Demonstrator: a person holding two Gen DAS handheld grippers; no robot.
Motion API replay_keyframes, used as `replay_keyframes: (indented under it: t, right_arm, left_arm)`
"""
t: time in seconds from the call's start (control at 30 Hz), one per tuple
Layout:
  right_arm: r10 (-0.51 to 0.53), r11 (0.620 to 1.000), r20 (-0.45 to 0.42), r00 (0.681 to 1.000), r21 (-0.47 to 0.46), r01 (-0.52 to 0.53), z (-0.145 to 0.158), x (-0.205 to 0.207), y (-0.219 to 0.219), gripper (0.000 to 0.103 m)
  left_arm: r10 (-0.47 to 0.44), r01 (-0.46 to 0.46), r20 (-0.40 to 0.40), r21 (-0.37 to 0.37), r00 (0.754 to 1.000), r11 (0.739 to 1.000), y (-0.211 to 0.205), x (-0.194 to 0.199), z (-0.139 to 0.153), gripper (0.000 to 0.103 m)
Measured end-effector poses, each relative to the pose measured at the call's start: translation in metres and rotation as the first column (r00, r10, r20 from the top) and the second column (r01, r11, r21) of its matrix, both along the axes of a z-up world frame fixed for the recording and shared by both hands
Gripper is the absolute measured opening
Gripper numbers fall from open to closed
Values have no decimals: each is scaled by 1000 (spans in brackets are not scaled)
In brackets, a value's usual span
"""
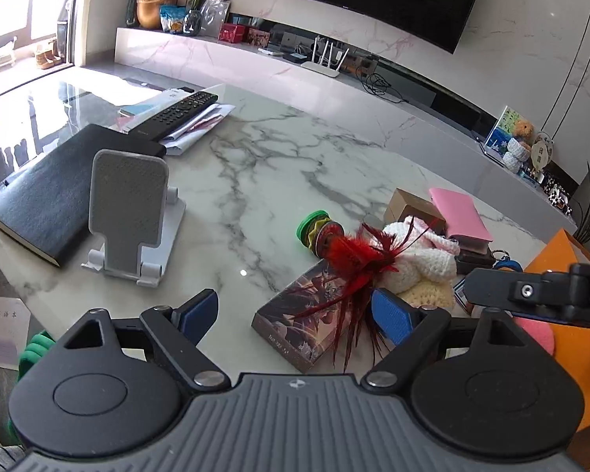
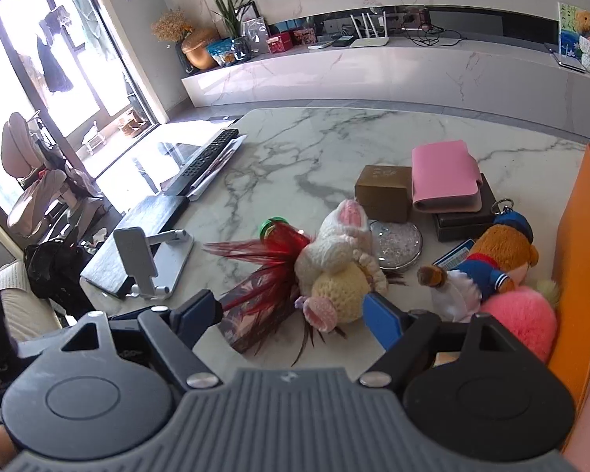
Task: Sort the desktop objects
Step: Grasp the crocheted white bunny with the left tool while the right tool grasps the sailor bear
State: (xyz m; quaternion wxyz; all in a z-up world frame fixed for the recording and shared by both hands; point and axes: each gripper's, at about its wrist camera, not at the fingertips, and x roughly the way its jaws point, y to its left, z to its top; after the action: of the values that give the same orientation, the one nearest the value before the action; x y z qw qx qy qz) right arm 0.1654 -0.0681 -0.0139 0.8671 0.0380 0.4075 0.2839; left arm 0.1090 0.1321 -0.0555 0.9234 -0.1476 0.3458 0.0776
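Note:
A pile of small things lies on the marble table [image 1: 279, 181]. A red feather shuttlecock [image 1: 354, 259] with a green base rests across a dark patterned box [image 1: 295, 314], against a crocheted white and yellow rabbit [image 2: 342, 267]. My left gripper [image 1: 295, 314] hovers open over the patterned box, and its blue pads touch nothing. My right gripper [image 2: 293, 314] is open too, low in front of the rabbit and the feathers [image 2: 271, 251]. A bear plush in a sailor suit [image 2: 487, 263] and a pink pompom [image 2: 523, 314] lie to its right.
A pink wallet [image 2: 444, 177], a brown box [image 2: 383, 192], a dark box [image 2: 464, 216] and a glitter compact [image 2: 397, 246] sit behind the toys. An orange box [image 2: 574, 259] bounds the right side. On the left stand a phone stand [image 1: 133, 212], black notebook [image 1: 47, 192] and remote [image 1: 181, 112].

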Motion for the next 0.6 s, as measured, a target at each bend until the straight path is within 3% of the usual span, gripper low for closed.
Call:
replay_keyframes:
  t: [0.07,0.17,0.23,0.3,0.4,0.6]
  right_arm:
    - [-30,1000,-31,999,2,30,-5,14,3,84]
    - [-100,995,-149,984,17,103,-8,39,-1,84]
    - [-127,990,-281,951,31,141,-8,57,-7,84]
    - [-135,988,-360,923,18,151,-2,74,-13,85]
    - [-145,989,-408,902,-48,137,10,105,-23,90]
    - [-254,967,-461,850,-88,241,5,145,-63,90]
  left_arm:
    - [-14,14,0,43,1000,999,-4,0,2,101]
    - [-81,82,-33,14,996,997,-5,5,5,101]
    - [-156,155,-52,-9,986,988,-8,11,10,101]
    - [-207,207,-61,-16,976,978,-15,22,18,101]
    - [-255,254,-60,-24,965,967,-32,43,30,101]
    - [-373,377,-99,25,922,926,-73,97,43,101]
